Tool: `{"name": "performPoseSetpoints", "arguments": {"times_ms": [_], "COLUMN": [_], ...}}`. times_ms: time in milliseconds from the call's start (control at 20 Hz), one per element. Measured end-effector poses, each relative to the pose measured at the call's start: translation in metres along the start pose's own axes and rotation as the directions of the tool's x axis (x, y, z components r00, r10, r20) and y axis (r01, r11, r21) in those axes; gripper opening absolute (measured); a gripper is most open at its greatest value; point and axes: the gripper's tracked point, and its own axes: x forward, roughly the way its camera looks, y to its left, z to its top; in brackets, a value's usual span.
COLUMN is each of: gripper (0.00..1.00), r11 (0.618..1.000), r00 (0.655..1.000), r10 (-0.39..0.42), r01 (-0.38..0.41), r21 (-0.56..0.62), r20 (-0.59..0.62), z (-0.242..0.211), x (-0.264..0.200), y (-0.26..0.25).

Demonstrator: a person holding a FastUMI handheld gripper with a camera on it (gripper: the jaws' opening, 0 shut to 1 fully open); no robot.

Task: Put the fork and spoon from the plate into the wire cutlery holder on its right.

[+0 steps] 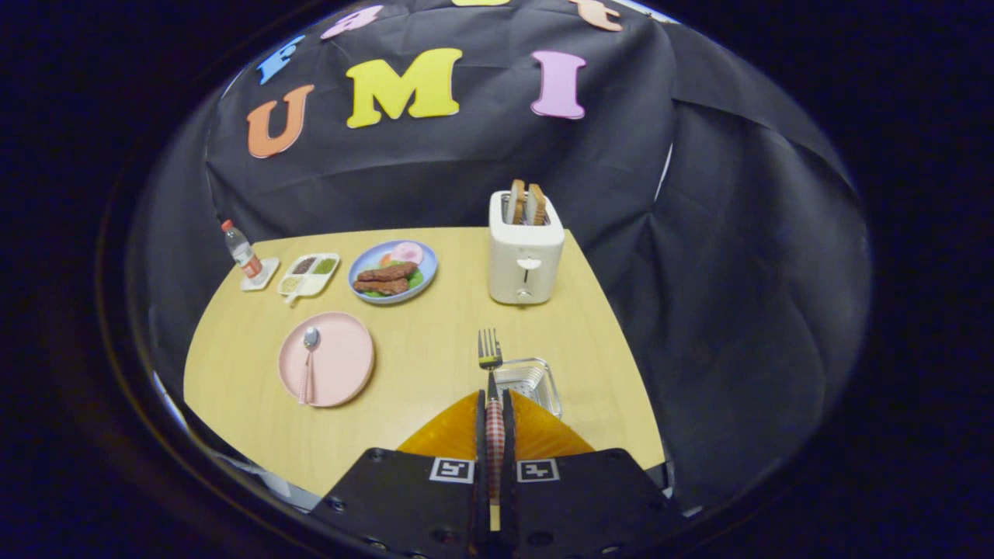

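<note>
So you've got the fork [489,351] pinched by its handle right between the two fingers of the gripper [494,397], both of them pressed tight against it, with the tines sticking up and out ahead of the fingertips. The fork's head sits just at the left edge of the wire cutlery holder [533,382], which is on the table [435,341] just beyond and slightly right of your fingers; whether the tines are above the basket or only lined up with it, you can't really tell from this angle. The spoon [308,362] is over on the pink plate [327,359], well off to the left of the fingers, lying with its bowl toward the far side and its handle pointing back your way. Past the holder, further back on the table, there's a white toaster [525,256] with two slices of bread [526,203] poking out of the top. Left of the toaster is a blue plate of food [393,271], then a small white divided tray [309,273] with bits of stuff in its compartments, and furthest left a water bottle [241,250] standing on a little white coaster. Black cloth hangs behind and around the table.
</note>
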Motion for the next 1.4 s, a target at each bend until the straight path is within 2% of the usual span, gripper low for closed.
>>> {"name": "performPoseSetpoints", "arguments": {"times_ms": [150,500,900,1150,1400], "gripper": [0.05,0.06,0.06,0.06,0.08], "r11": [0.999,0.998,0.999,0.998,1.000], "r00": [0.998,0.978,0.910,0.880,0.892], "r10": [-0.022,0.012,0.041,0.045,-0.008], "r01": [0.023,0.000,-0.024,-0.019,0.020], "r21": [0.022,0.056,0.045,0.060,0.022], "r20": [-0.051,-0.206,-0.413,-0.473,-0.452], "z": [-0.013,-0.026,-0.026,-0.030,-0.028], "x": [0.004,0.028,0.057,0.077,0.088], "y": [-0.022,-0.034,-0.034,-0.025,-0.029]}}
